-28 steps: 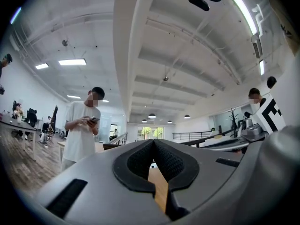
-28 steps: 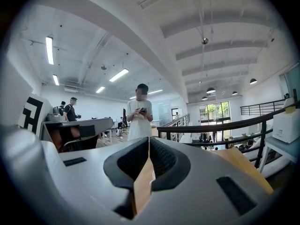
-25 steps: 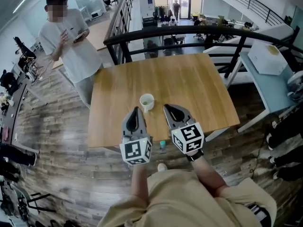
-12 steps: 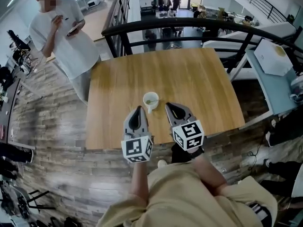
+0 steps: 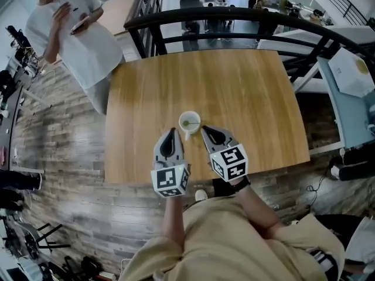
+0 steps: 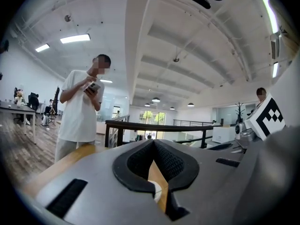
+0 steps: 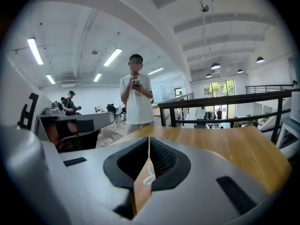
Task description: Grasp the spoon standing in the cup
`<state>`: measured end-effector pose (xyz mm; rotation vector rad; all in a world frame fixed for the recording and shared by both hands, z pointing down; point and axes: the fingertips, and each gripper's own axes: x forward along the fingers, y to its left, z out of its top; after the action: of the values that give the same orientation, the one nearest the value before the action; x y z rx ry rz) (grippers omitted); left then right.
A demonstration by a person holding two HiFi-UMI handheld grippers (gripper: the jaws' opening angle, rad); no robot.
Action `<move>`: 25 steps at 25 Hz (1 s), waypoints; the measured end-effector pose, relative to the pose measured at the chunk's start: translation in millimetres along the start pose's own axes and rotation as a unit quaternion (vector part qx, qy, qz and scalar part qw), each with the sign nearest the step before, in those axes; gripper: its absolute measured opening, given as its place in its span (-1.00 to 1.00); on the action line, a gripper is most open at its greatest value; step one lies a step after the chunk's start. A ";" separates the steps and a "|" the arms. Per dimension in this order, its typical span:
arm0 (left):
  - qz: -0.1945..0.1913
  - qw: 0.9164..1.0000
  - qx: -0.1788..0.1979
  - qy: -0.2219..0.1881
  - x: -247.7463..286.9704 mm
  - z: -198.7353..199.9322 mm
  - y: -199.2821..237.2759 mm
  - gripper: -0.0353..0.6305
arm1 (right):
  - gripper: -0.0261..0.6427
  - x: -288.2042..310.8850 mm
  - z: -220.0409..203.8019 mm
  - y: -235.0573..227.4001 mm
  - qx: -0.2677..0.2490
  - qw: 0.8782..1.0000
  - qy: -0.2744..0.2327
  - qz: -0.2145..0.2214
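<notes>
Now the left tongs (image 5: 170, 132) and right tongs (image 5: 205, 130) hover clenched and empty, flanking the cup (image 5: 189, 122) near the front edge of the tabletop (image 5: 234, 86); bare wood stretches beyond.

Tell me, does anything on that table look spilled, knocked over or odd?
Nothing stands out. The white cup sits upright on the wooden table, with no spill around it. The left gripper and right gripper flank its near side, jaws together and empty.

The cup (image 5: 189, 122) stands on the table (image 5: 246, 86), just ahead, between the left tool (image 5: 170, 132) and right tool (image 5: 205, 130).
</notes>
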<state>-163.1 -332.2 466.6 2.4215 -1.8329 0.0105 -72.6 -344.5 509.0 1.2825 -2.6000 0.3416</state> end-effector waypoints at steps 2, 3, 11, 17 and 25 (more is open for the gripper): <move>0.004 1.000 -0.004 0.007 9.4 -7.0 4.4 -0.88 | -0.87 9.8 -12.6 -2.5 -0.002 1.000 0.017 0.006; 0.005 1.000 -0.005 0.009 14.5 -9.6 6.2 -0.88 | -0.87 14.4 -20.2 -5.5 -0.002 1.000 0.027 0.006; 0.011 0.999 -0.020 0.031 43.8 -33.3 21.1 -0.88 | -0.86 44.0 -82.1 -25.9 0.021 0.993 0.117 0.007; 0.014 0.999 -0.026 0.045 58.4 -49.2 23.5 -0.88 | -0.86 64.0 -120.4 -44.6 0.048 0.986 0.163 -0.003; 0.021 0.997 -0.054 0.057 73.6 -61.7 31.6 -0.88 | -0.49 93.1 -156.4 -54.3 0.090 0.980 0.179 -0.011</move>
<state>-169.7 -405.9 535.4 2.2611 -1.7866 0.0514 -69.7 -398.8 691.0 1.1750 -2.2908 0.7449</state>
